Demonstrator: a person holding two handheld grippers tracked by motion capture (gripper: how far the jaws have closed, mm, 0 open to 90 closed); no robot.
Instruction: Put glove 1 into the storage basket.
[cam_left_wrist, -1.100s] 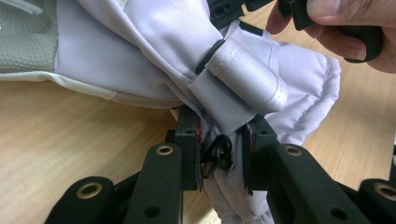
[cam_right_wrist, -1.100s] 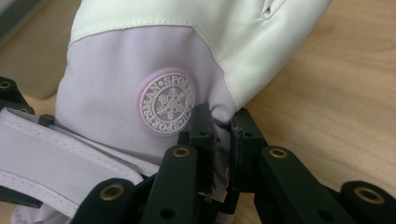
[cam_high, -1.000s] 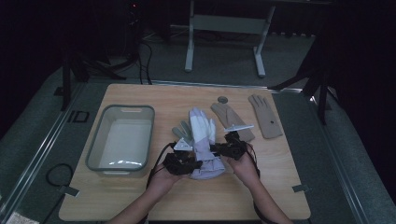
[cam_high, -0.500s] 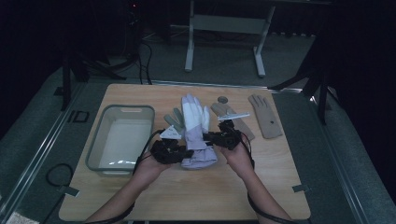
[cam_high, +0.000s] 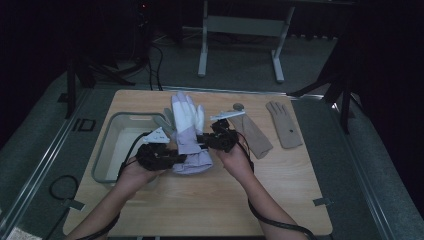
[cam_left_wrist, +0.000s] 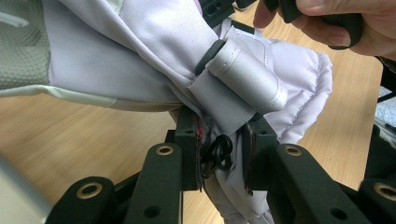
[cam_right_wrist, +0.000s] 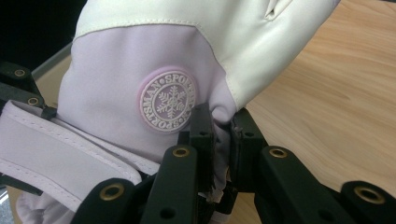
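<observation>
I've got the pale lilac ski glove (cam_high: 187, 135) pinched from both sides at the centre of the high view, lifted a little off the counter (cam_high: 280, 180), its white fingertips pointing to the top of the frame. The left gripper (cam_high: 172, 159) has its fingers (cam_left_wrist: 189, 140) closed narrow on the cuff fabric, right by a small black ring and under the silvery strap tab. The right gripper (cam_high: 202, 141) has its fingers (cam_right_wrist: 203, 130) nipped on a fold of the glove's back, just beside the round snowflake badge.

My read: this glove is light, padded and floppy, with a smooth shell that could slide out of a shallow pinch. It will sag wherever it isn't held, so the stitched cuff edge and the strap are the safest places to take hold.

Counting now: 1 lilac glove in my grip, a grey glove (cam_high: 165, 122) peeking out behind it, 2 tan gloves (cam_high: 252, 135) lying flat toward the upper right, well apart from my hands, and 1 clear tub (cam_high: 107, 145) at the left, just beside my left hand.
</observation>
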